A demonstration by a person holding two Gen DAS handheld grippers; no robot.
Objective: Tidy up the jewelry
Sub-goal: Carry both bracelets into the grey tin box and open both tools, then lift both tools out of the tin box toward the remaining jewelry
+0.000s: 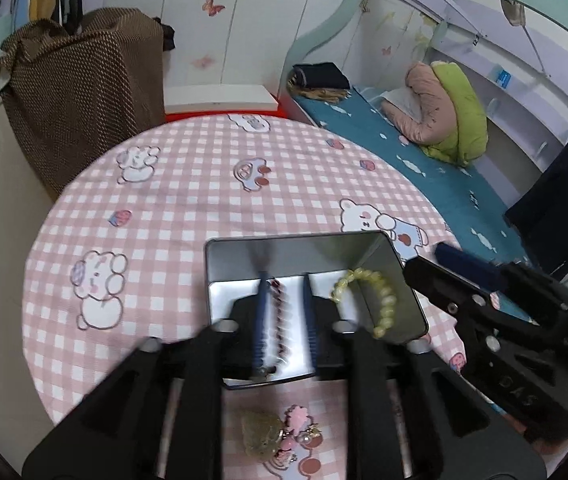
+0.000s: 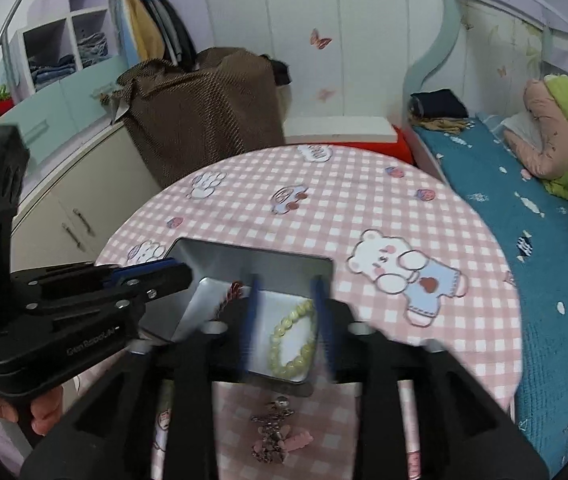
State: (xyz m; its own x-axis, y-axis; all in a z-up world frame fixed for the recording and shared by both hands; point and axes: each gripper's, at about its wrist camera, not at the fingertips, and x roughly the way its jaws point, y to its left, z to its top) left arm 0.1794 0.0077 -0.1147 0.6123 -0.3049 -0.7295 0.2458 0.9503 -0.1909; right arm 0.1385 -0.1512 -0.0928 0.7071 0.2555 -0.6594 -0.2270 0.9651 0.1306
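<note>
Item: silver tin point(image 1: 244, 252), rectangular and lidless, sitting on the round table's pink gingham cloth point(image 1: 188, 200) printed with bears. Contents: a pale yellow bead bracelet point(image 1: 367, 300) lying against the tin's right side, and a dark red beaded strand point(image 1: 280, 316) lying along the floor toward the left. Left gripper point(image 1: 284, 300) is hovering over the tin with its blue-padded jaws parted and gripping nothing, the red strand showing in the gap between them. Right gripper point(image 2: 285, 316) is likewise hovering over the tin's right half, jaws spread and holding nothing, the yellow bracelet framed between them. Outside the tin, just beside its near edge: a yellowish-green charm point(image 1: 260, 432) with pink pieces point(image 1: 295, 420) and pearls, resting on the cloth.
</note>
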